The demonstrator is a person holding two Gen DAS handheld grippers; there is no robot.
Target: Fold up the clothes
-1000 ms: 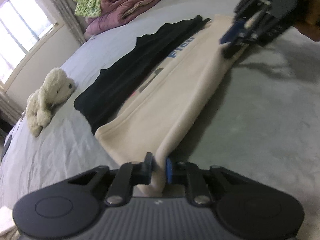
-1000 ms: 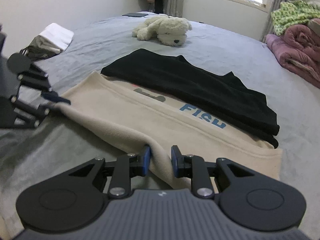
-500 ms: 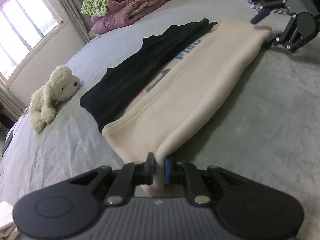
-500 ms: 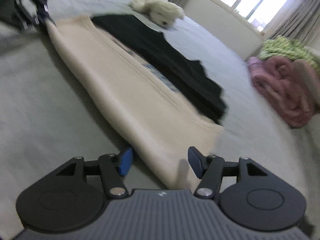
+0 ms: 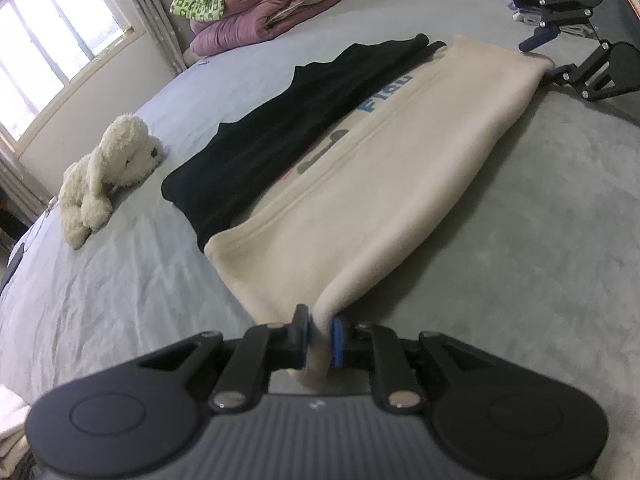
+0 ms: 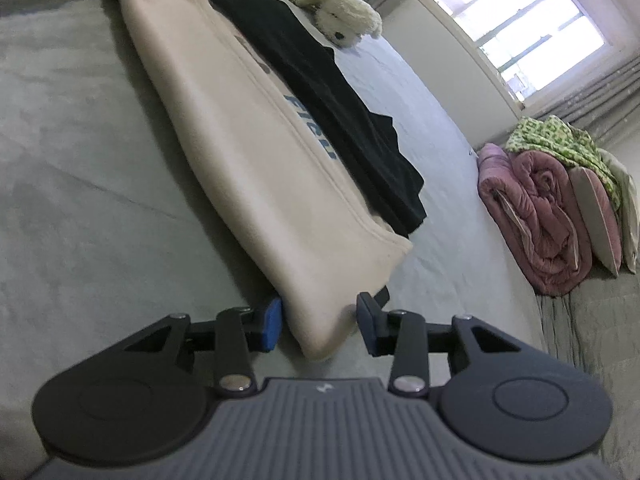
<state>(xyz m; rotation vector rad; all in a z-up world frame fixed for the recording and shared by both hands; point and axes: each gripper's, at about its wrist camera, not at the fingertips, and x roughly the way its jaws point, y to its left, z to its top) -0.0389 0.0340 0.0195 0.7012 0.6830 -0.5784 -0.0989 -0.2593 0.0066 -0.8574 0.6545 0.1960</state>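
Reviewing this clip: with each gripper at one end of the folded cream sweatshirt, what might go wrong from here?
1. The right gripper is closing, but its pads don't yet press the cream sweatshirt; it may catch only one layer.
2. The left gripper is opening on the other corner, so that end may slip free.
3. The black garment overlaps the sweatshirt's far edge and may get dragged along.

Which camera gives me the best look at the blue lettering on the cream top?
The right wrist view: the blue lettering on the cream top sits nearer, large and unobstructed. The left wrist view shows it farther off and smaller, beside the black garment.
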